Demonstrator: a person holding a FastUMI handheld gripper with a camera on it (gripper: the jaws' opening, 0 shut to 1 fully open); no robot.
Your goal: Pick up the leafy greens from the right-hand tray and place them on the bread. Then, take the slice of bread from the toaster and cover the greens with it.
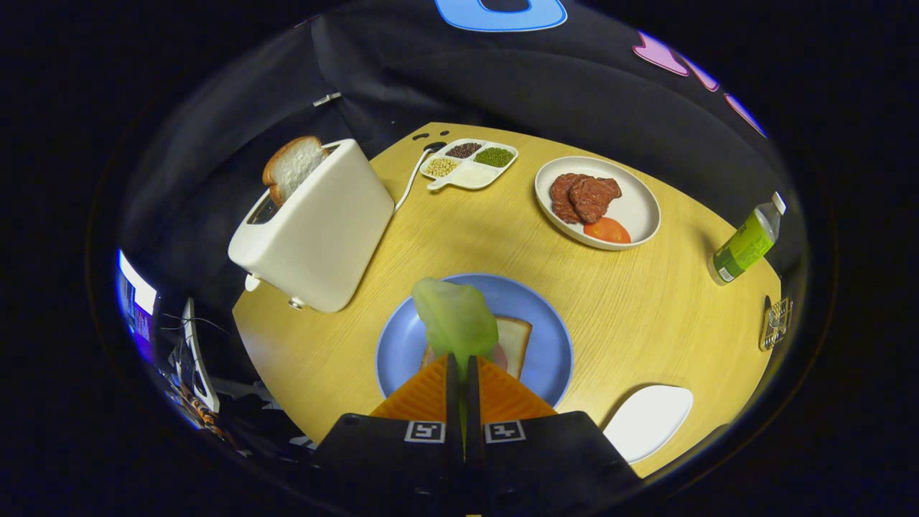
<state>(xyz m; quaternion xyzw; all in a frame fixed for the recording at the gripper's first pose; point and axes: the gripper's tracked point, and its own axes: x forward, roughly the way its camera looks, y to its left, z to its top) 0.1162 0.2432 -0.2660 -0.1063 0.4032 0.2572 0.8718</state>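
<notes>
My gripper (462, 361) is shut on a pale green lettuce leaf (454, 316), which sticks up from between the fingertips. Below it lies a blue plate (549, 345) with a slice of bread (515, 339) on it; something pinkish shows on the bread beside the fingers. The leaf hangs above the bread's left part. To the left stands a white toaster (323, 230) with a second bread slice (291, 166) poking out of its slot.
A white plate (637, 208) with meat patties and a tomato slice sits beyond on the right. A divided tray of beans (470, 164) is at the table's far edge. A green bottle (747, 244) stands far right. A white tray (650, 420) lies near right.
</notes>
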